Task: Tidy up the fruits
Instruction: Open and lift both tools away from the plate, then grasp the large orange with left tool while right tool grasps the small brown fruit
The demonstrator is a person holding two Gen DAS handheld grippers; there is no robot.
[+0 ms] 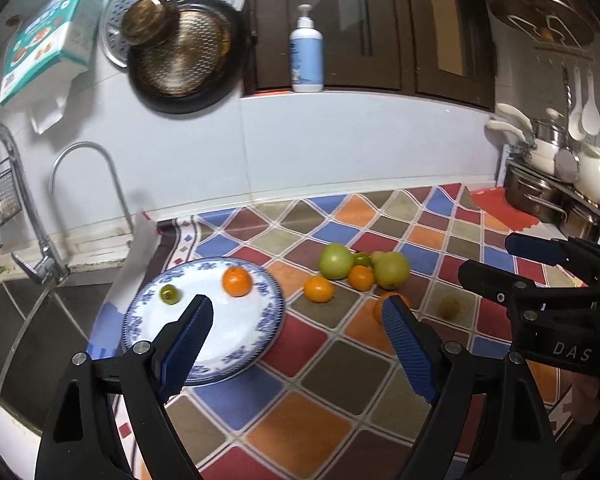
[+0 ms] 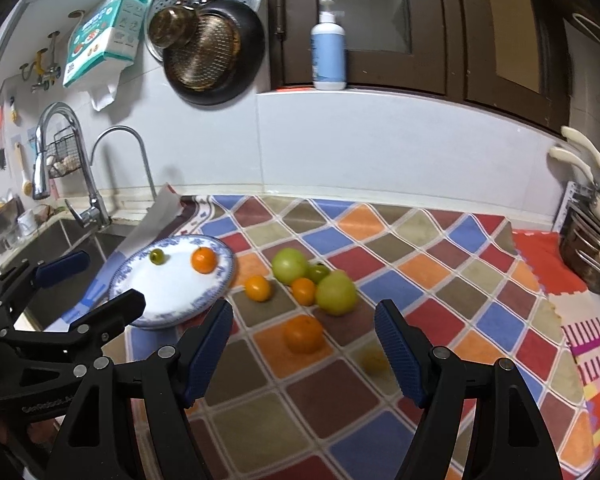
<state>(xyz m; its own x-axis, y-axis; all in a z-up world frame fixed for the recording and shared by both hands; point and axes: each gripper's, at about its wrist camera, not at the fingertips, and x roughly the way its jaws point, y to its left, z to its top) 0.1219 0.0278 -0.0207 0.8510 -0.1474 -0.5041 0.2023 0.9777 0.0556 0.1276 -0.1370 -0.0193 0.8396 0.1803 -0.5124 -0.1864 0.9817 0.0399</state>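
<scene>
A blue-and-white plate (image 1: 228,344) (image 2: 168,292) lies on the chequered cloth beside the sink. On it sit an orange (image 1: 237,281) (image 2: 203,260) and a small green fruit (image 1: 169,293) (image 2: 156,256). To its right lies a cluster: two green apples (image 1: 336,261) (image 2: 289,266) (image 1: 392,270) (image 2: 336,293), small oranges (image 1: 318,289) (image 2: 257,288) (image 2: 303,291), a larger orange (image 2: 303,334) and a small yellowish fruit (image 2: 374,360) (image 1: 449,306). My left gripper (image 1: 298,312) is open and empty above the plate's right edge. My right gripper (image 2: 304,316) is open and empty above the larger orange.
A sink (image 1: 40,332) with faucets (image 1: 4,184) lies left of the plate. Pans (image 1: 184,56) hang on the wall. A pump bottle (image 1: 306,56) stands on the ledge. Pots and utensils (image 1: 556,176) are stacked at the far right.
</scene>
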